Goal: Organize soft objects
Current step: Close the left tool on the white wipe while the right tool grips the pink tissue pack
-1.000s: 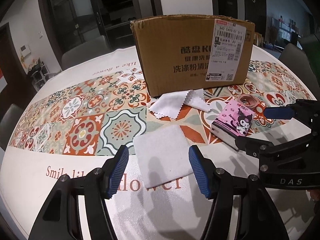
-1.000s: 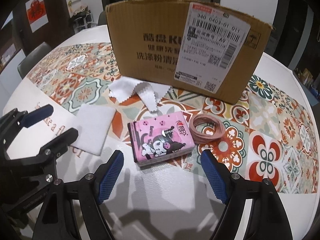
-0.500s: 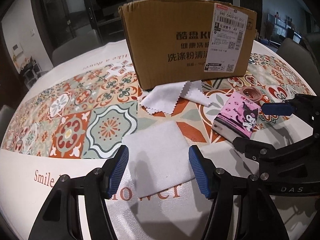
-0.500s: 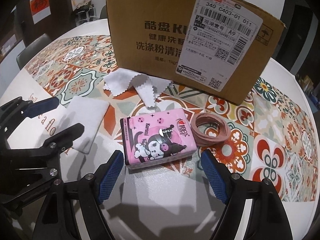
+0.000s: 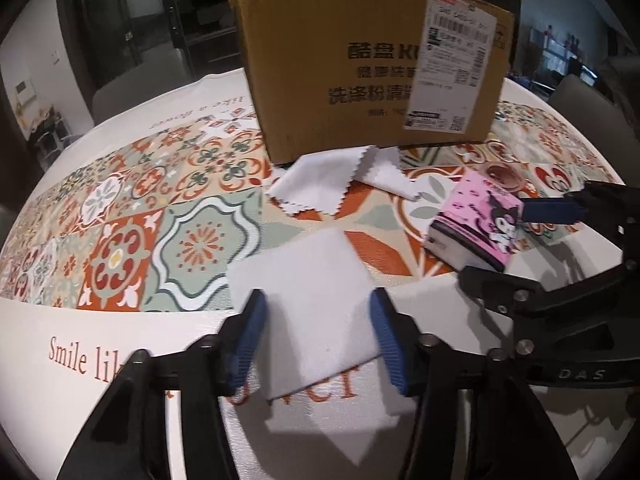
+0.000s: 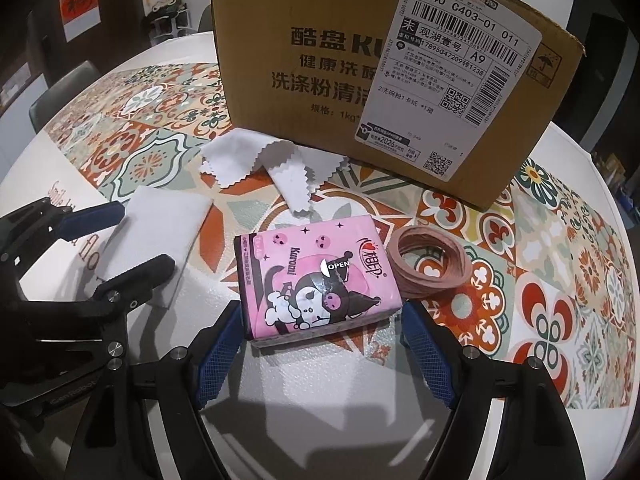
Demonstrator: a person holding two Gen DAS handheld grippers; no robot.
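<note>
Straddling the white folded cloth (image 5: 304, 280), the left gripper (image 5: 316, 328) has its jaws closing, with the cloth's near part between the blue pads; whether the pads press it yet I cannot tell, since the cloth lies flat on the desk (image 5: 120, 360) and looks unpinched. That placement suits a pinch that bunches the soft sheet up from both sides. The right gripper (image 6: 320, 344) sits with its jaws wide on either side of the pink tissue pack (image 6: 316, 276), apart from its short ends, which reads as lining up for a grasp across the pack's width. Both tools point down at the desk from the near edge, side by side, so each has its own object and neither crosses the other, though the two frames are close together. Behind them stands the cardboard box (image 6: 360, 72), open at the top and likely the place for the soft things. A zigzag-edged white cloth (image 6: 256, 160) lies crumpled against the box's foot, and a coil of rubber bands (image 6: 430, 264) touches the pack's far right corner. The coil may be dragged along when the pack lifts, and the box wall must be cleared from above.
</note>
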